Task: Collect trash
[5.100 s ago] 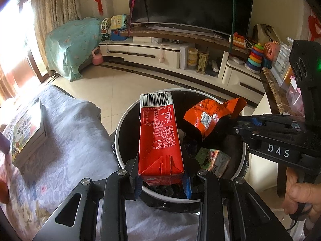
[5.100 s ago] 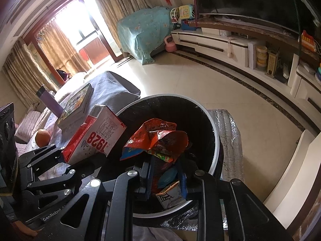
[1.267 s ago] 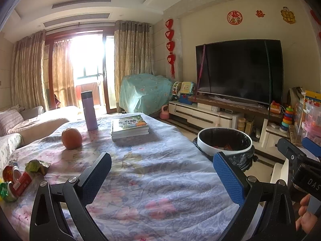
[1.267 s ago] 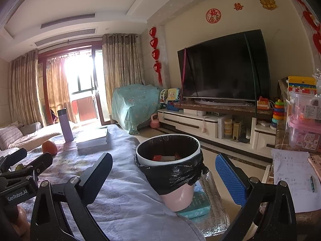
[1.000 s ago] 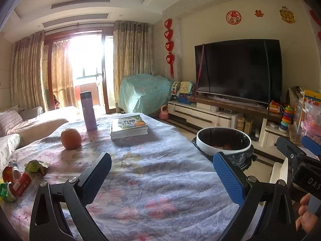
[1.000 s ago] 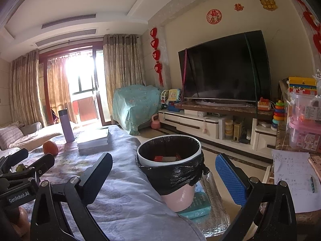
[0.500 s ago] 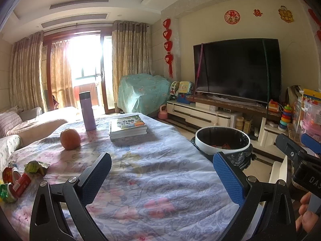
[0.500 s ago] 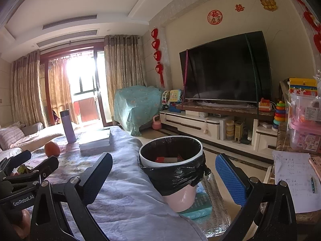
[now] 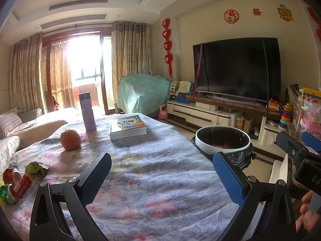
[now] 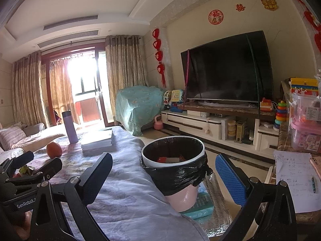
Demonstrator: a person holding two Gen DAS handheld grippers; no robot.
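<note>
Left wrist view: both tools, left tool (image 9: pixel 160 177) and right tool (image 10: pixel 163 177), now gape empty, carton and wrapper dropped in the bin (image 9: pixel 222 140); wrappers (image 9: pixel 18 180) lower left remain.

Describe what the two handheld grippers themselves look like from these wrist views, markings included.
Both are black plastic frames with silver screws and two angled fingers. On the left gripper and the right gripper, each finger carries a textured blue pad. In the right wrist view the left gripper's body bears white "GenRobot" lettering; in the left wrist view the right gripper's body shows white letters "DA", cut off at the edge. No cables or sleeves show.
</note>
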